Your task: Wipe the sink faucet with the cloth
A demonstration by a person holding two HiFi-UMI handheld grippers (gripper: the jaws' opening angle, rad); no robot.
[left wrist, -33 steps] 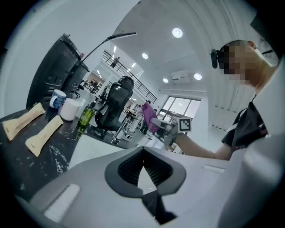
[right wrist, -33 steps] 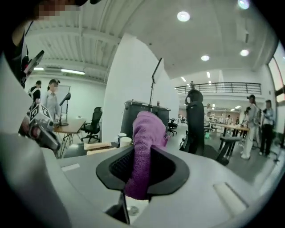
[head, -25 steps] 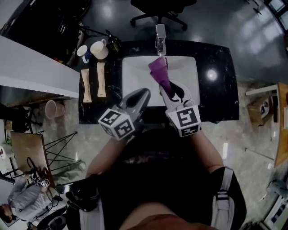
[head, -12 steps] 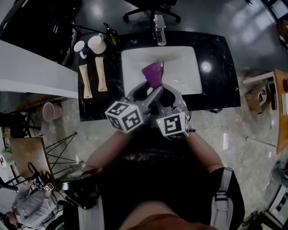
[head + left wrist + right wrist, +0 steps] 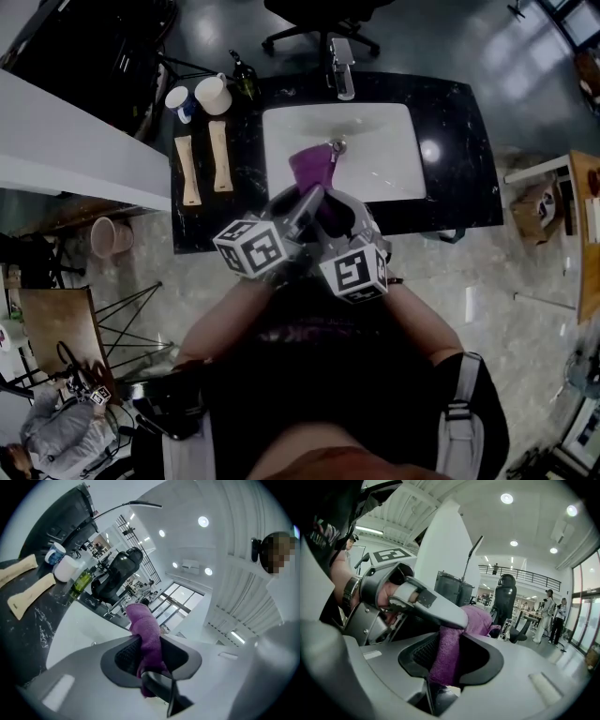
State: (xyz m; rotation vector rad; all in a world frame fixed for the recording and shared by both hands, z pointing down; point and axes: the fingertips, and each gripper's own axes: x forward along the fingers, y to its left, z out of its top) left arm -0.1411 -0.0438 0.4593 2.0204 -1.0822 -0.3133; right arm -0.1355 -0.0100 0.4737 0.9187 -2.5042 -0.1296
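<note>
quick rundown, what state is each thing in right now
cloth, bunched, standing up between both sets of jaws
left hand-held gripper, jaws just been closing, pinching the cloth
right hand-held gripper, open, jaws just been opening, cloth between them
faucet, no water running that I can see
mugs, upright
bottle, upright
wooden tools, lying flat side by side

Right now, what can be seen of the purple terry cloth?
The purple terry cloth is soft, bunched and folded into an upright wad above the white sink basin, near its front edge. It runs between the jaws of both grippers: the left gripper, jaws just closing, pinches it; the right gripper, jaws just opening, has it resting against one pad.
</note>
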